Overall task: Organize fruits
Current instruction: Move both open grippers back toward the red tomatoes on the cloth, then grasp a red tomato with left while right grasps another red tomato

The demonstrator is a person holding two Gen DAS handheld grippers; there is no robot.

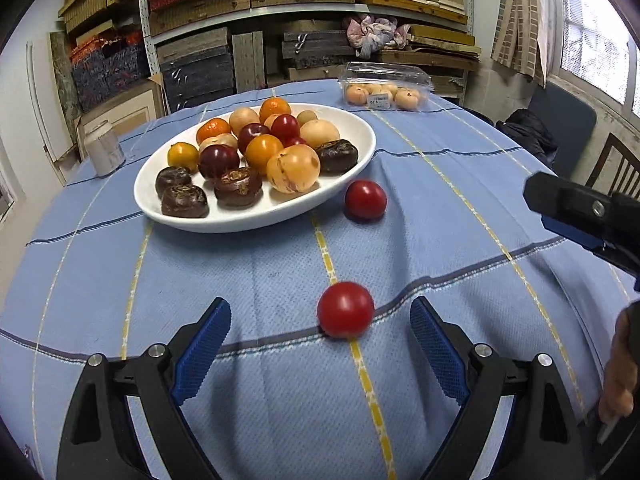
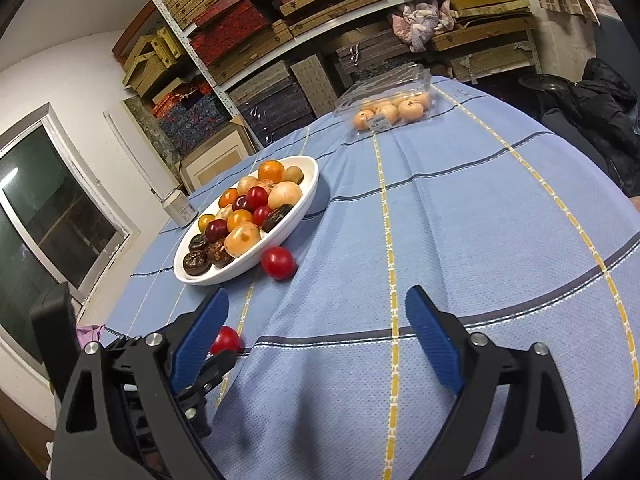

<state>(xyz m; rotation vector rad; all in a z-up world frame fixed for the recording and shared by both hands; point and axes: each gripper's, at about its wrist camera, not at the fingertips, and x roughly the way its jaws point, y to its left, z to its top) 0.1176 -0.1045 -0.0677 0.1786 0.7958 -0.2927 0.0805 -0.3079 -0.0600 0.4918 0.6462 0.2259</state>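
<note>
A white oval plate (image 1: 348,168) holds several red, orange, tan and dark brown fruits on the blue tablecloth. One red fruit (image 1: 365,199) lies on the cloth beside the plate's right edge. A second red fruit (image 1: 345,309) lies just ahead of my left gripper (image 1: 320,318), between its open blue-padded fingers, not touched. My right gripper (image 2: 316,310) is open and empty above the cloth; its finger shows in the left wrist view (image 1: 568,200). In the right wrist view the plate (image 2: 308,196) and the far red fruit (image 2: 277,263) sit ahead left, and the near red fruit (image 2: 226,339) shows behind the left finger.
A clear plastic clamshell (image 1: 386,86) with several tan fruits stands at the table's far side, also in the right wrist view (image 2: 394,106). A white jar (image 1: 103,147) stands at the left edge. Shelves of boxes fill the back wall. A chair (image 1: 612,164) stands right.
</note>
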